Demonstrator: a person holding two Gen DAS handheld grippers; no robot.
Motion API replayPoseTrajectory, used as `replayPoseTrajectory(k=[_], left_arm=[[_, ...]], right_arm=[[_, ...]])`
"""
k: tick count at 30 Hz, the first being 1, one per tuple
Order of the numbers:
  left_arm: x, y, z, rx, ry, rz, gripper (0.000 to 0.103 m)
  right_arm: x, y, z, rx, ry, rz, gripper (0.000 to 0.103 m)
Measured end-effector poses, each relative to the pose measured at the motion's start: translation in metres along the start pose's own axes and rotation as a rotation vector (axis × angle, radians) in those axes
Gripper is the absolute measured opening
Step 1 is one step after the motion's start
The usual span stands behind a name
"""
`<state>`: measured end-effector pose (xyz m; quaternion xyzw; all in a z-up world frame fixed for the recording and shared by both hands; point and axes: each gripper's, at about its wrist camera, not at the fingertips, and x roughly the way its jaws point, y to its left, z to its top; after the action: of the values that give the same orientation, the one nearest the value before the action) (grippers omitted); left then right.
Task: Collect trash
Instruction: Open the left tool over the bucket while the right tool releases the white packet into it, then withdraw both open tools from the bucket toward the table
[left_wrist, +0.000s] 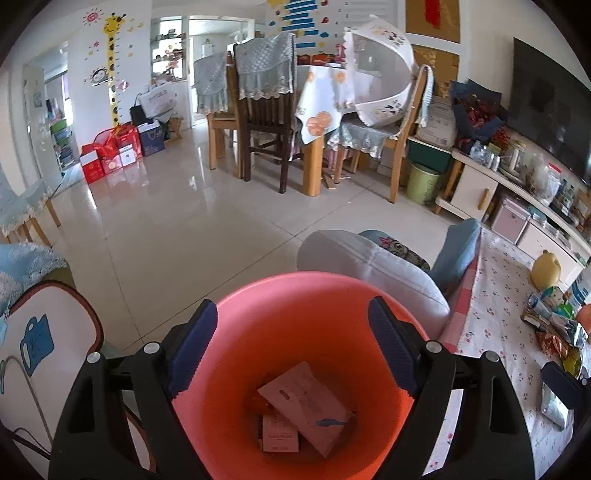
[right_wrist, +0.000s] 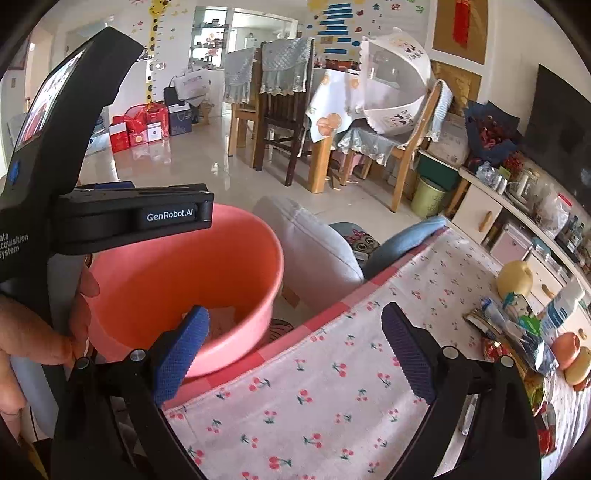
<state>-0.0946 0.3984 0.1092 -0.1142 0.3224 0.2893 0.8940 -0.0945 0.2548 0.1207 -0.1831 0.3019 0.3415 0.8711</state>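
A salmon-pink bucket sits right under my left gripper, which is open with nothing between its blue pads. A white carton and a small box lie at the bucket's bottom. In the right wrist view the bucket stands left of the table edge. My right gripper hangs open and empty over the cherry-print tablecloth. A pile of foil wrappers and packets lies on the table to its right, also seen as wrappers in the left wrist view. A hand holds the left tool's black housing.
A grey cushion and a blue one lie beyond the bucket. A yellow pot and a peach cup stand near the wrappers. Farther off are dining chairs, a green bin and a TV cabinet.
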Motion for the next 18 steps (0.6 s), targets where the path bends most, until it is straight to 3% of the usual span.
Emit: replayPoseTrajectory(k=[18], left_arm=[[-0.017,-0.072,-0.008,0.112,-0.017,-0.052,0.086]], right_arm=[[-0.031,-0.042,-0.035,0.076,0.008,-0.068,0.094]])
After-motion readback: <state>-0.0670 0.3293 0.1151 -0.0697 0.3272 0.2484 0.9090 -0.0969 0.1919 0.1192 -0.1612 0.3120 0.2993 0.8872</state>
